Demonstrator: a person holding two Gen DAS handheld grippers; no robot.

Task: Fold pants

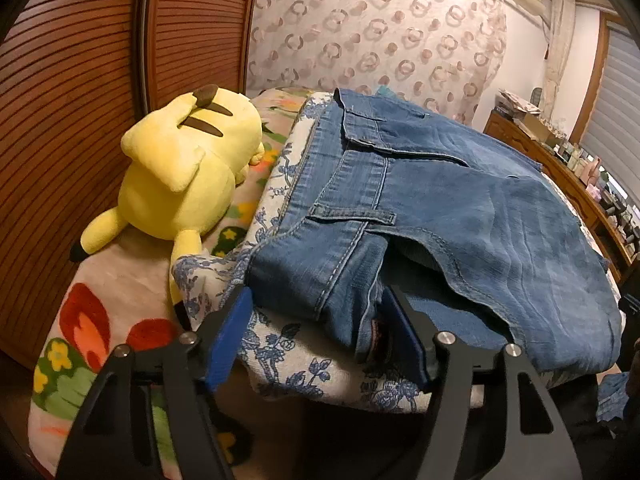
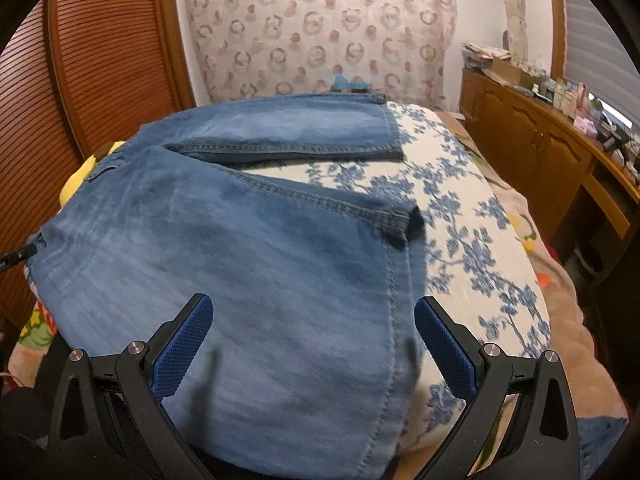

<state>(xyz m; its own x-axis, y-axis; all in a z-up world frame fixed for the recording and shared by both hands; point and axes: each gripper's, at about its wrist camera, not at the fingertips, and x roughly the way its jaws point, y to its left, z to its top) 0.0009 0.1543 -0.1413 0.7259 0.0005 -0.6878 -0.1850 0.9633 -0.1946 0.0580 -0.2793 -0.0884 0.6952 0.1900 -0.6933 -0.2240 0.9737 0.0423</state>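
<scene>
Blue denim pants lie on a white quilt with blue flowers on a bed. In the left wrist view my left gripper is open, its blue pads either side of the near waistband corner, which hangs between the jaws. In the right wrist view the pants spread across the quilt, both legs pointing right, the near leg's hem folded back. My right gripper is open over the near leg's fabric, not closed on it.
A yellow plush toy lies left of the pants on a colourful blanket. A slatted wooden wardrobe stands at the left. A wooden dresser with clutter runs along the right. A patterned curtain hangs behind.
</scene>
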